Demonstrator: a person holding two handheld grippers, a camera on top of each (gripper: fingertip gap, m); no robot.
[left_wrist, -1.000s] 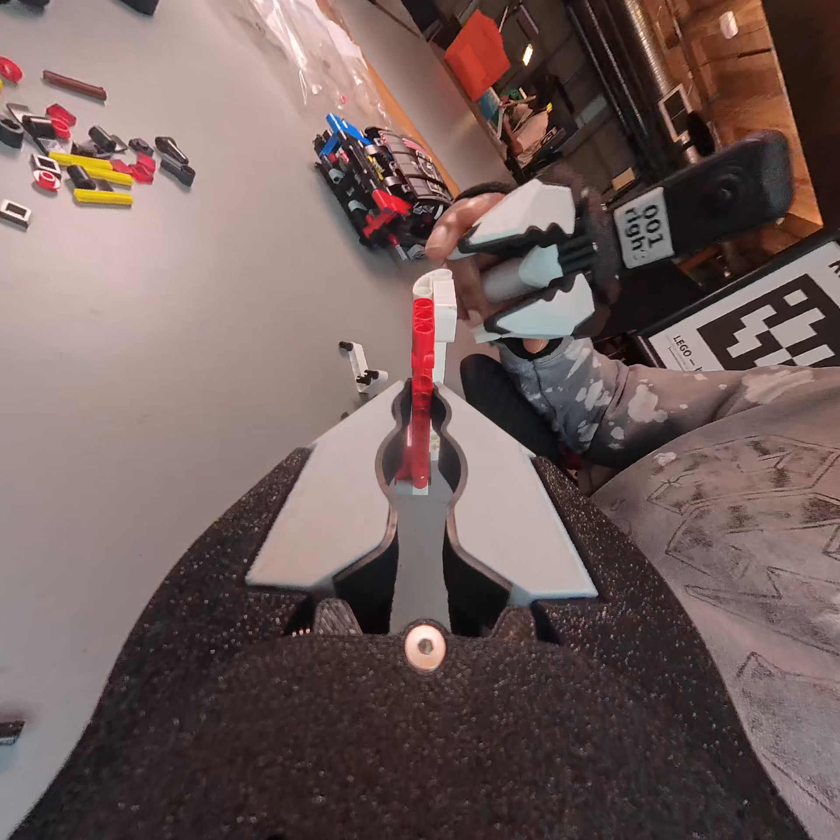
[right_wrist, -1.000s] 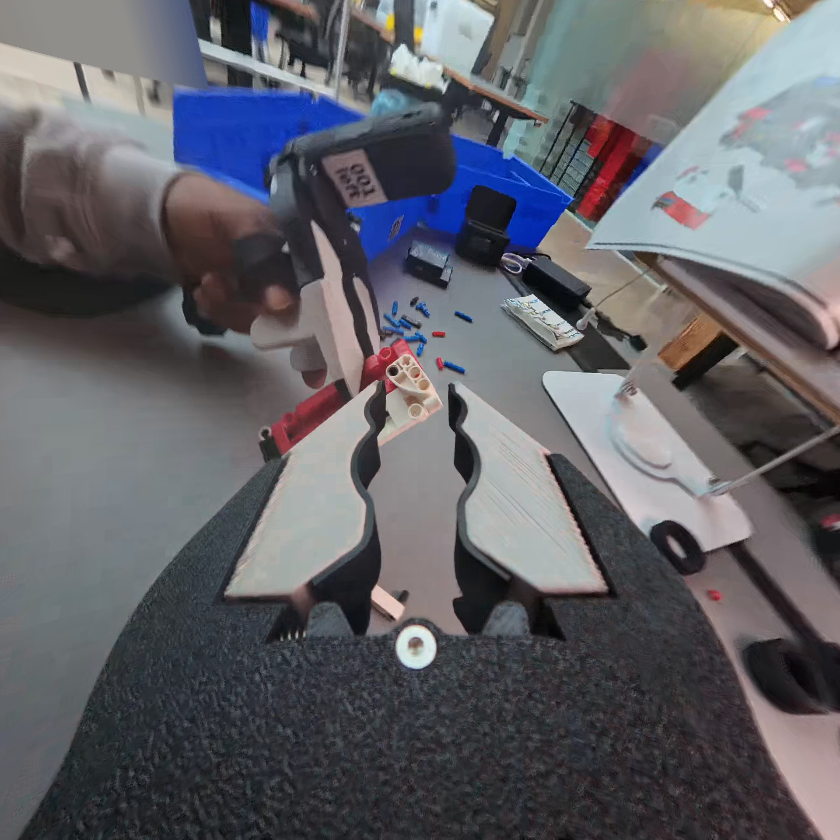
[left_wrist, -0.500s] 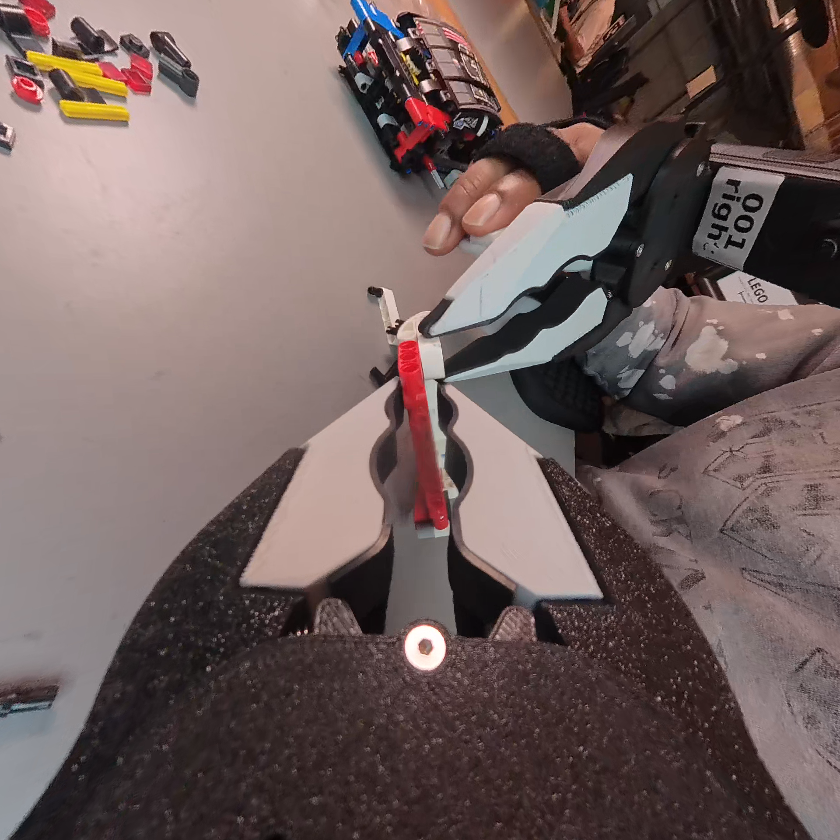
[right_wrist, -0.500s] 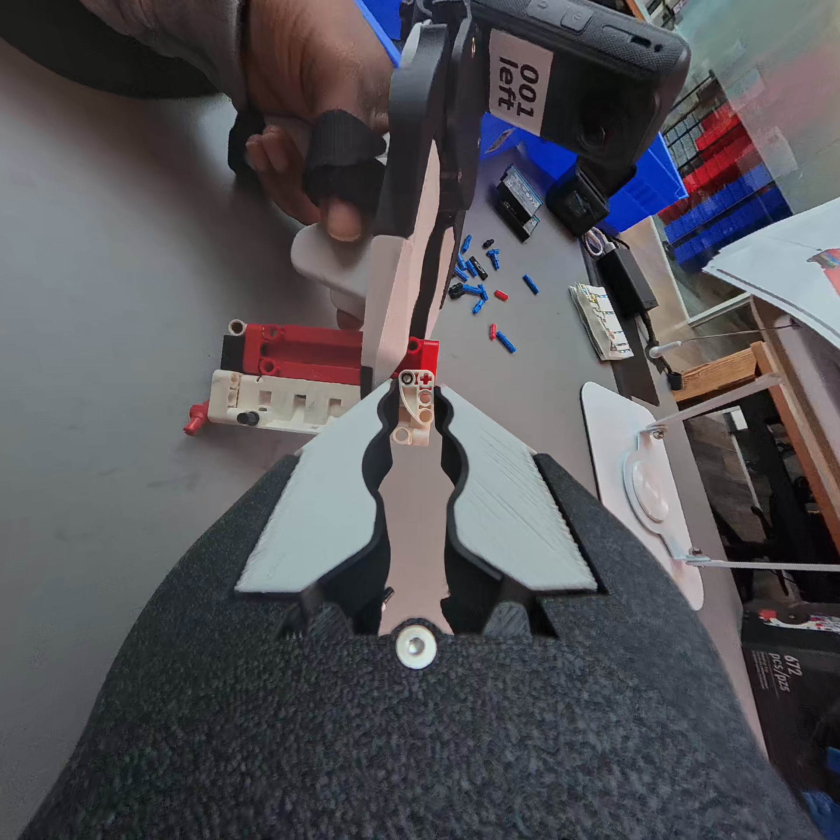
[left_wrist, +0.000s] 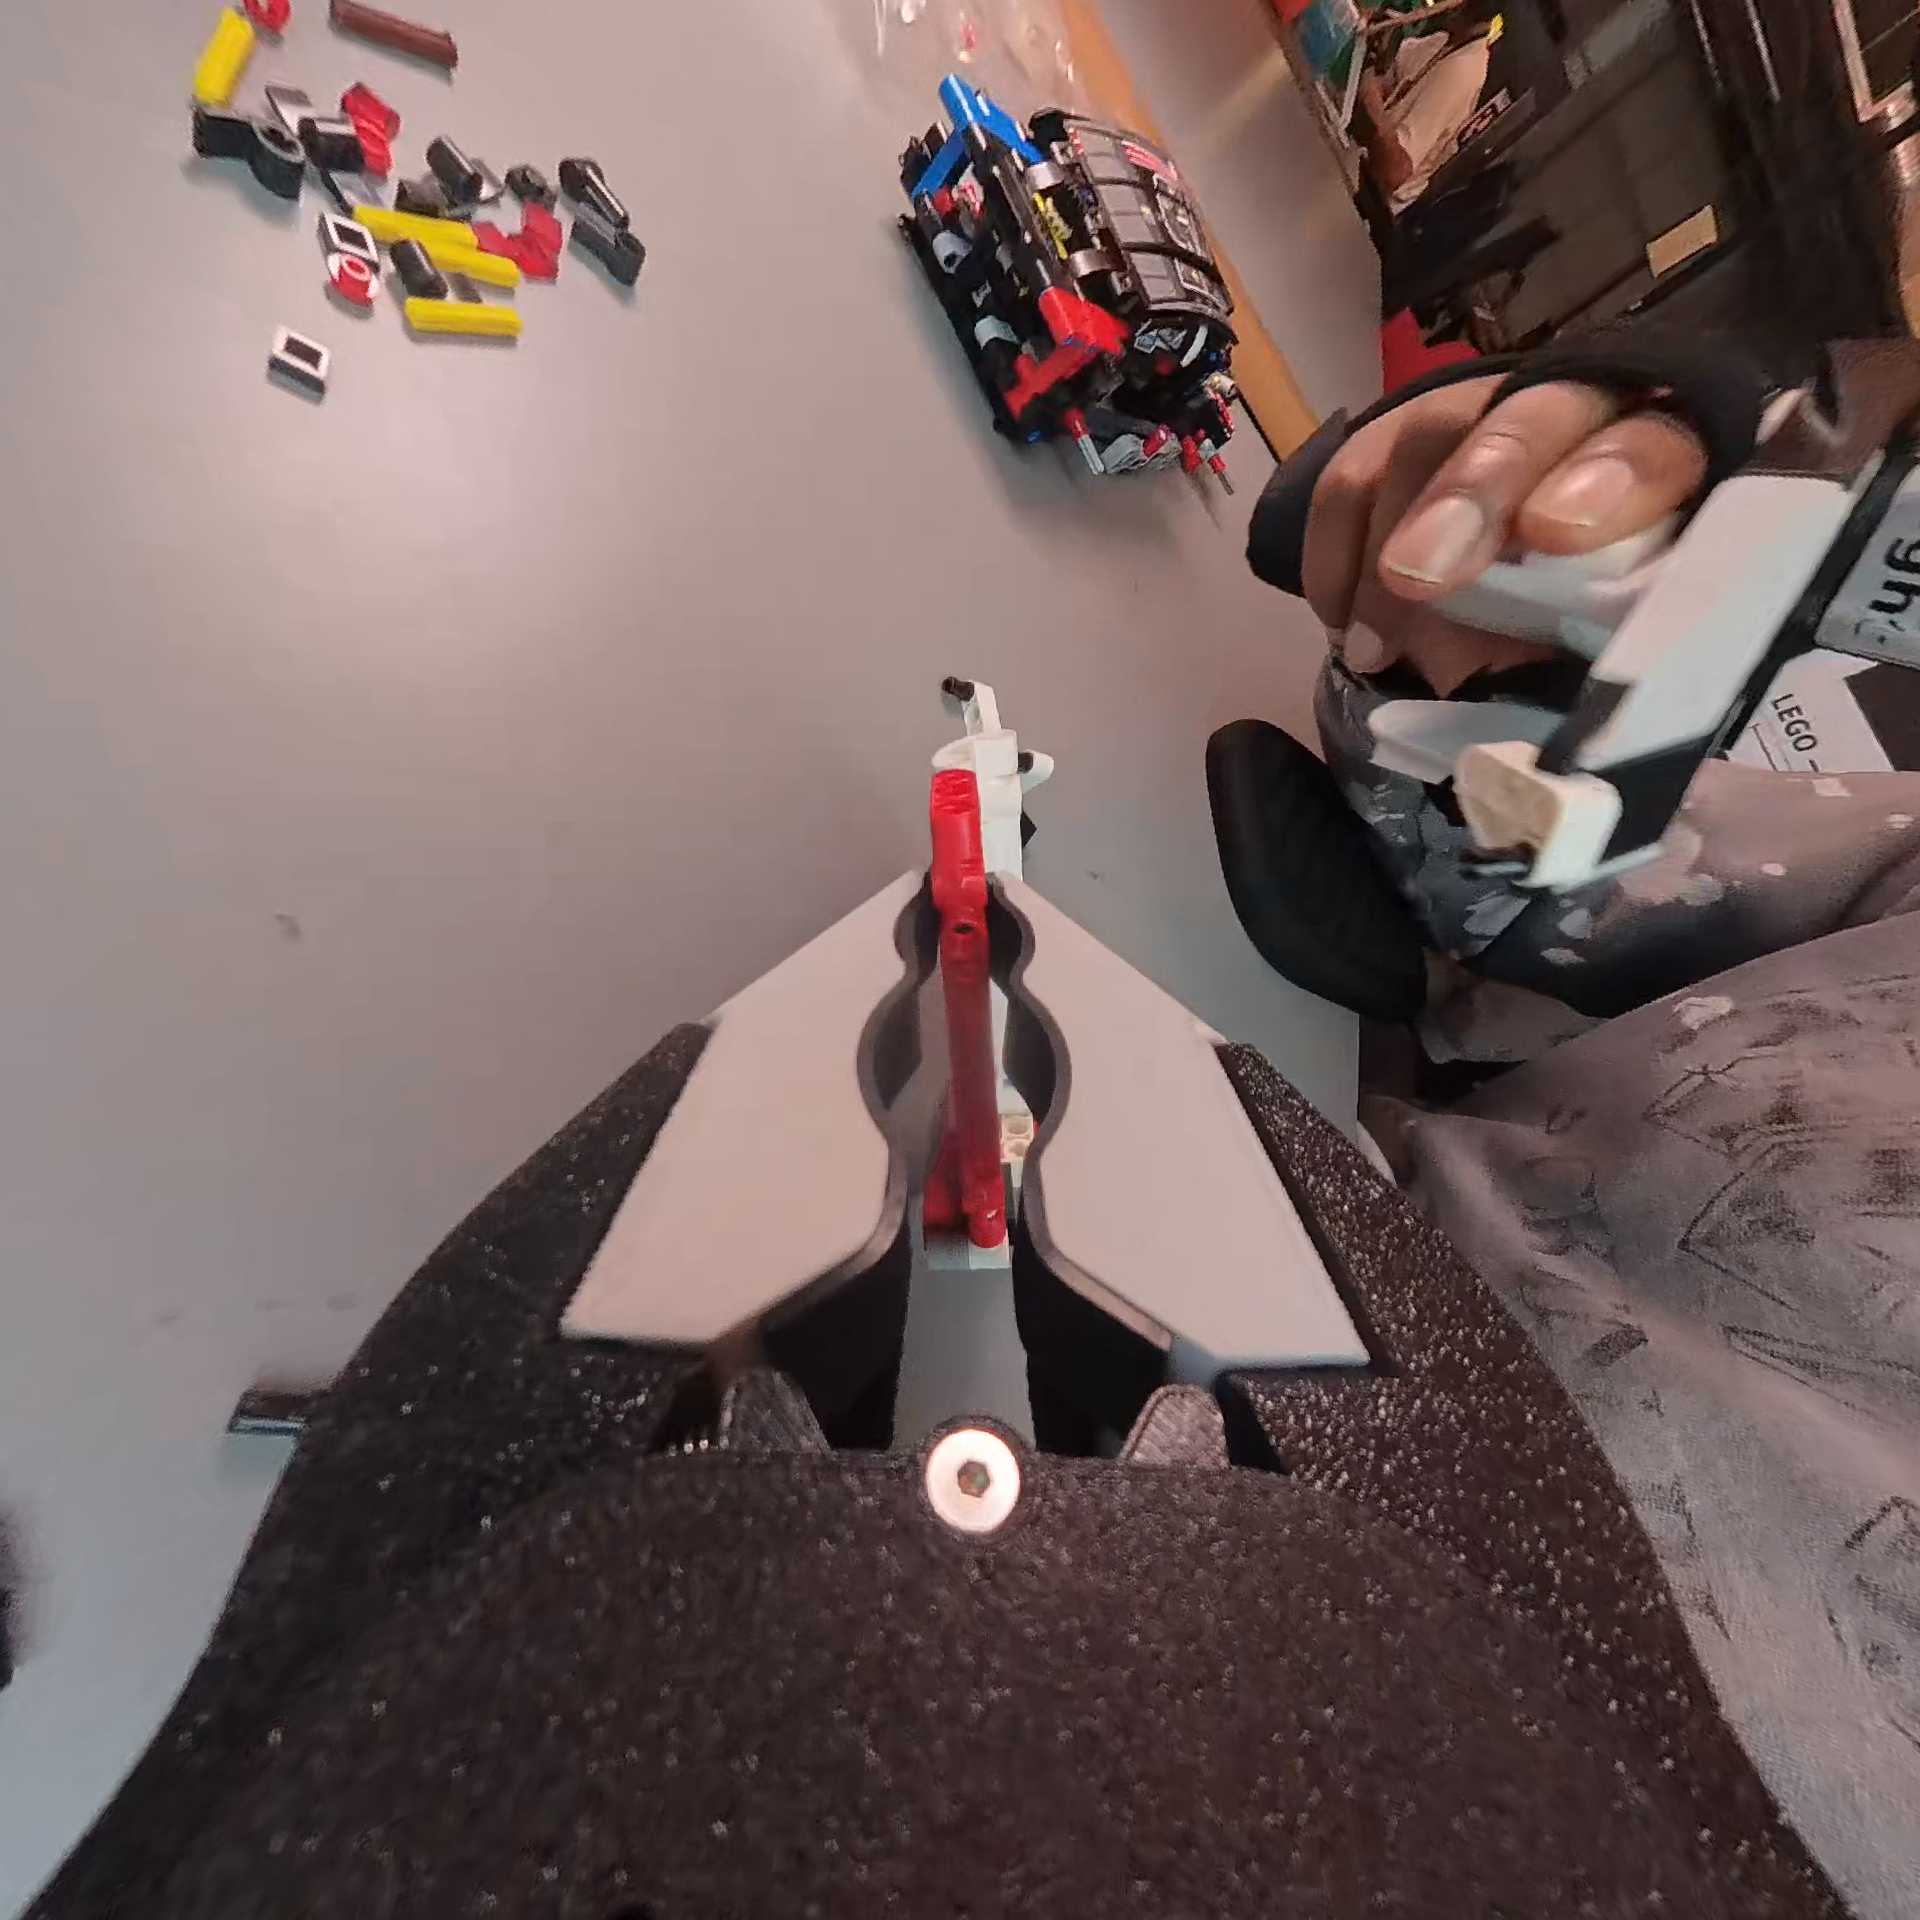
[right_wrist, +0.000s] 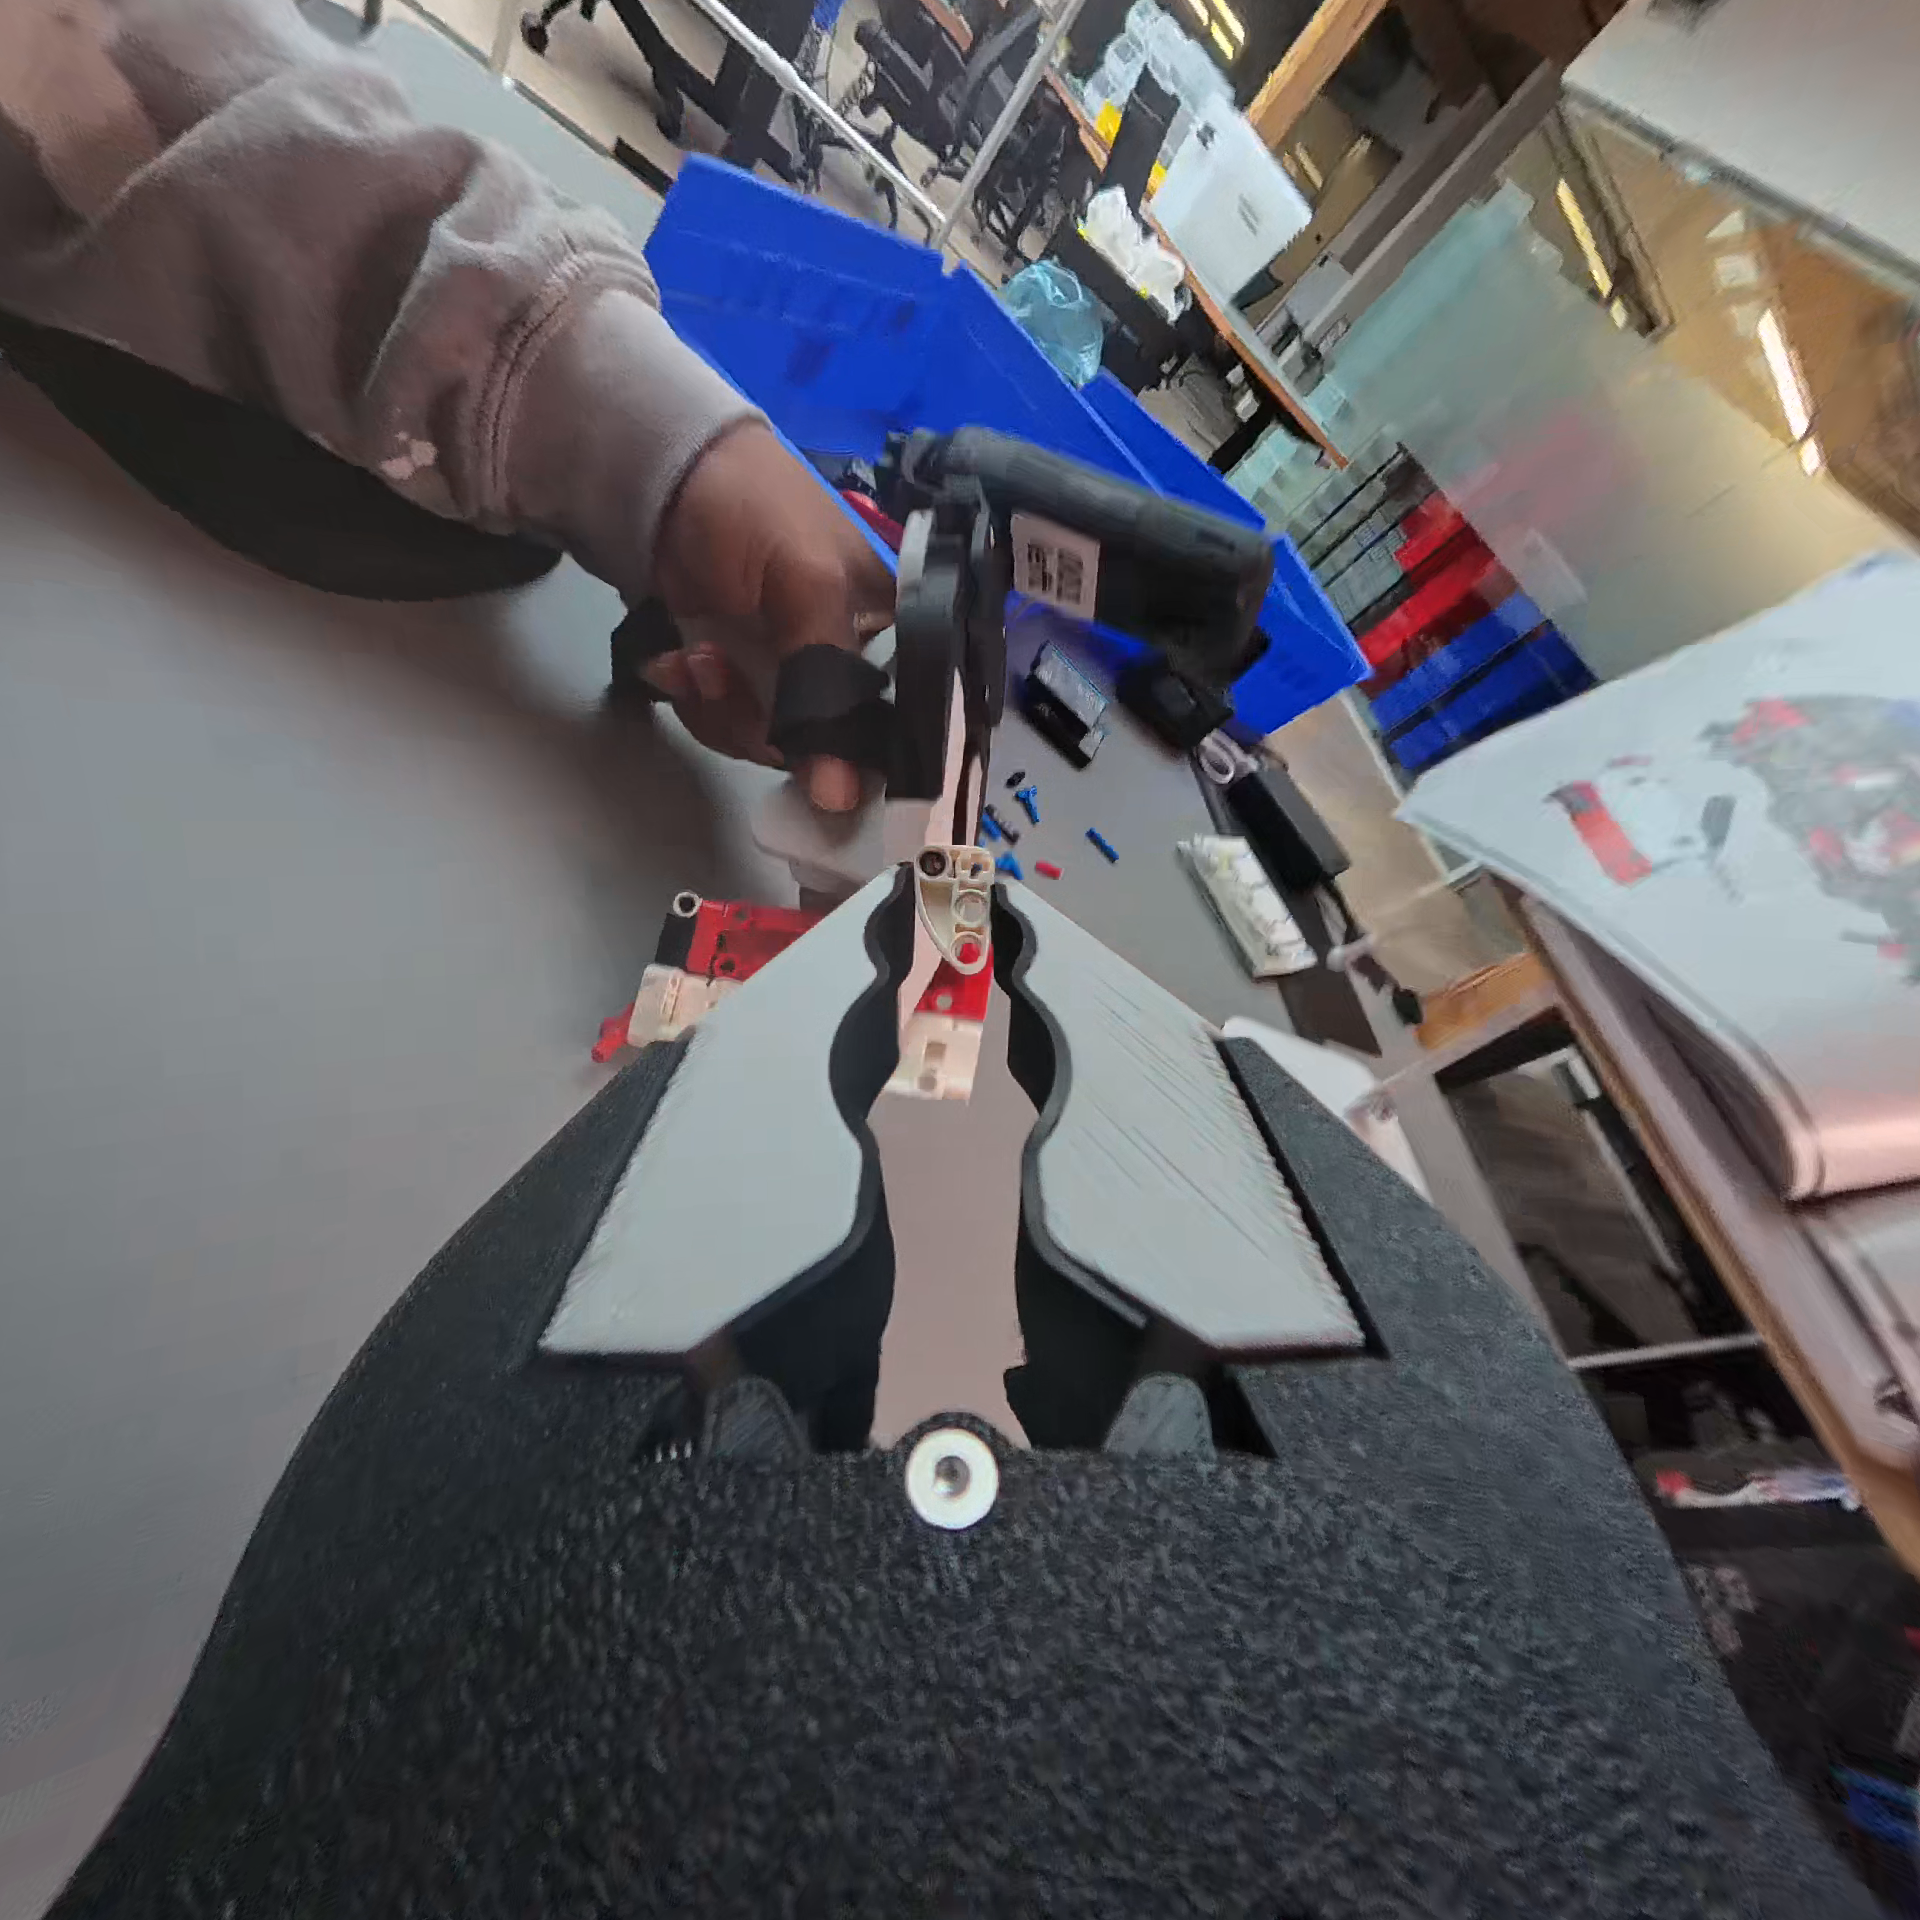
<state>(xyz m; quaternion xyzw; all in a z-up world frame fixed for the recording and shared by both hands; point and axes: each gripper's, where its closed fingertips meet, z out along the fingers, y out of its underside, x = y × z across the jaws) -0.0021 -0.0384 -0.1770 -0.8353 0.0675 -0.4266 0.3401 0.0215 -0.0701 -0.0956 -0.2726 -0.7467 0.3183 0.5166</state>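
Grip is firm on both sides: the left hand-held gripper (left_wrist: 961, 883) is clamped on a red-and-white brick assembly (left_wrist: 958, 997) over the grey bench (left_wrist: 520, 675). The right hand-held gripper (right_wrist: 951, 883) pinches a small white curved piece (right_wrist: 956, 914) at its tips, apart from the assembly.

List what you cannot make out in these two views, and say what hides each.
1. Left wrist view: the assembly's near end is hidden between the left gripper's fingers.
2. Left wrist view: the right gripper is cut off by the right edge.
3. Right wrist view: the booklet is blurred and cut by the edge.
4. Right wrist view: the blue pins are too small to count.
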